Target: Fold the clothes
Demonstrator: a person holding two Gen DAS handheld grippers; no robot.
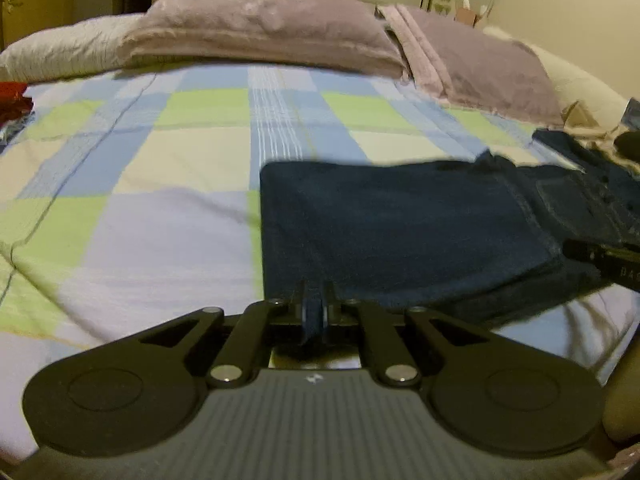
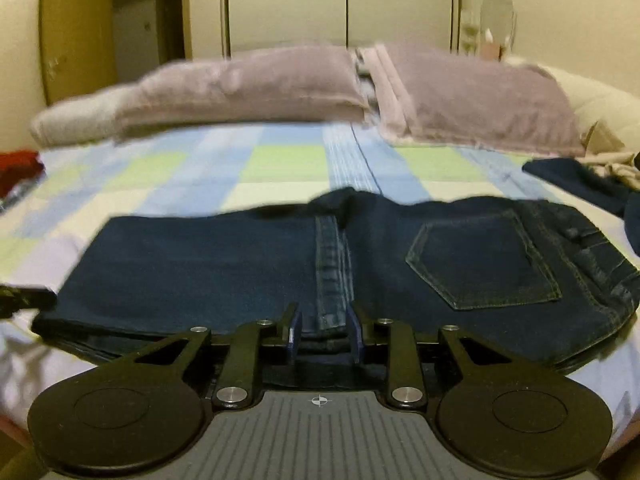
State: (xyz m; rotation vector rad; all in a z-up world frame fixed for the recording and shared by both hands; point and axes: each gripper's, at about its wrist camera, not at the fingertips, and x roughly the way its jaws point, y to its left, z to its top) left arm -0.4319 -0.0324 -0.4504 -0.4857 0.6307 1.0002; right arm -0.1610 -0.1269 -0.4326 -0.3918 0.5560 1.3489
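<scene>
Dark blue jeans [image 1: 400, 220] lie folded flat on the checked bedspread [image 1: 160, 160], legs doubled over, back pocket [image 2: 484, 264] facing up. My left gripper [image 1: 314, 312] is shut at the near left edge of the jeans; whether it pinches denim I cannot tell. My right gripper [image 2: 324, 332] is open, its fingers either side of the leg hem [image 2: 332, 280] at the near edge of the jeans [image 2: 240, 272]. The right gripper's tip shows in the left wrist view [image 1: 600, 258], and the left gripper's tip shows at the left edge of the right wrist view [image 2: 24, 298].
Two mauve pillows [image 1: 260, 32] [image 2: 472, 96] lie at the head of the bed. Red clothing [image 1: 14, 98] lies at the left edge. More dark and beige clothes [image 2: 580, 180] are piled at the right. Wardrobe doors [image 2: 288, 4] stand behind.
</scene>
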